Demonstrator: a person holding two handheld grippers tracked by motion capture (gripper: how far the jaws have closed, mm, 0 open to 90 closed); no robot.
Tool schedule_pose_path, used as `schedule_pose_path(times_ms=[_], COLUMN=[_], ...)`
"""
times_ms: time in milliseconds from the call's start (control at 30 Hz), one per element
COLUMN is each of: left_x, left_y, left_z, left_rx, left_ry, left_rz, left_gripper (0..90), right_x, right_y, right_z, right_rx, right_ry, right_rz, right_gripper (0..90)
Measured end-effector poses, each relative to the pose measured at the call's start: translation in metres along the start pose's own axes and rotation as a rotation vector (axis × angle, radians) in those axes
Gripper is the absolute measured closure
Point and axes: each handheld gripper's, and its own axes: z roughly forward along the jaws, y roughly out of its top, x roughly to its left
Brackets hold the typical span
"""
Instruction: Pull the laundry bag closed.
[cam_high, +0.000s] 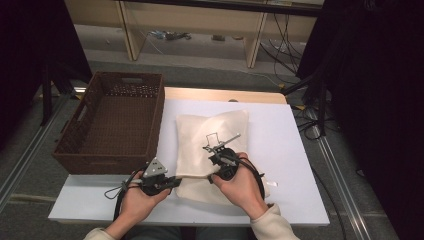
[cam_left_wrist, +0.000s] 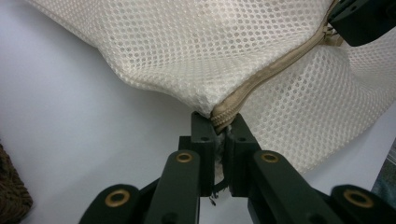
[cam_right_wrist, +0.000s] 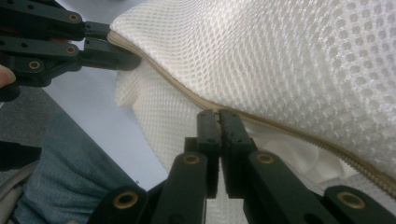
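A white table (cam_high: 300, 150) is carrying a brown basket (cam_high: 112, 122) at 10 o'clock and a cream mesh bag (cam_high: 200, 135) at its centre. The left gripper (cam_left_wrist: 218, 122) is pinching the bag's zipper (cam_left_wrist: 275, 65) end at 7 o'clock, jaws clamped on it, while the right gripper (cam_right_wrist: 218, 116) is clamping the zipper near 5 o'clock.

Right gripper view, itemised as I am seeing it:

1. My right gripper (cam_right_wrist: 219, 122): its 2 black jaws are rising from the bottom edge, pressed together and pinching the zipper (cam_right_wrist: 280, 128).
2. Mesh bag (cam_right_wrist: 289, 60): cream netting is bulging across the upper right; the beige zipper is running diagonally from upper left to lower right.
3. My left gripper (cam_right_wrist: 128, 58): it is reaching in from the upper left and clamping the bag's zipper end.
4. White table (cam_right_wrist: 93, 100): it is lying beneath the bag.
5. Blue-grey trouser leg (cam_right_wrist: 65, 163): it is sitting at the lower left.
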Motion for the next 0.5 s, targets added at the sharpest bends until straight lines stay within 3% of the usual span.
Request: schedule_pose_path(times_ms=[100,167,200,300,333,500], left_x=[0.0000,-0.0014,0.0001,-0.0003,-0.0005,-0.0003], left_y=[0.0005,0.0004,0.0005,0.0003,0.0003,0.0004], left_z=[-0.0002,0.0009,-0.0003,0.0007,0.0008,0.0010], left_rx=[0.001,-0.020,-0.004,-0.023,-0.023,-0.023], left_ry=[-0.004,0.000,0.000,0.002,0.003,0.002], left_rz=[-0.001,-0.015,0.000,-0.017,-0.020,-0.024], left_gripper=[83.9,83.9,83.8,83.9,83.9,83.8], right_x=[-0.0007,0.0002,-0.0009,-0.0003,-0.0015,-0.0024], right_y=[0.0000,0.0003,0.0000,-0.0007,-0.0004,-0.0003], right_z=[-0.0002,-0.0006,-0.0015,-0.0021,-0.0022,-0.0021], right_rx=[-0.002,0.003,-0.004,-0.007,-0.008,-0.004], right_ry=[-0.001,-0.010,0.015,0.015,0.013,0.007], right_rz=[-0.014,0.007,-0.004,0.028,0.008,0.005], right_gripper=[88.6,88.6,88.6,88.6,88.6,88.6])
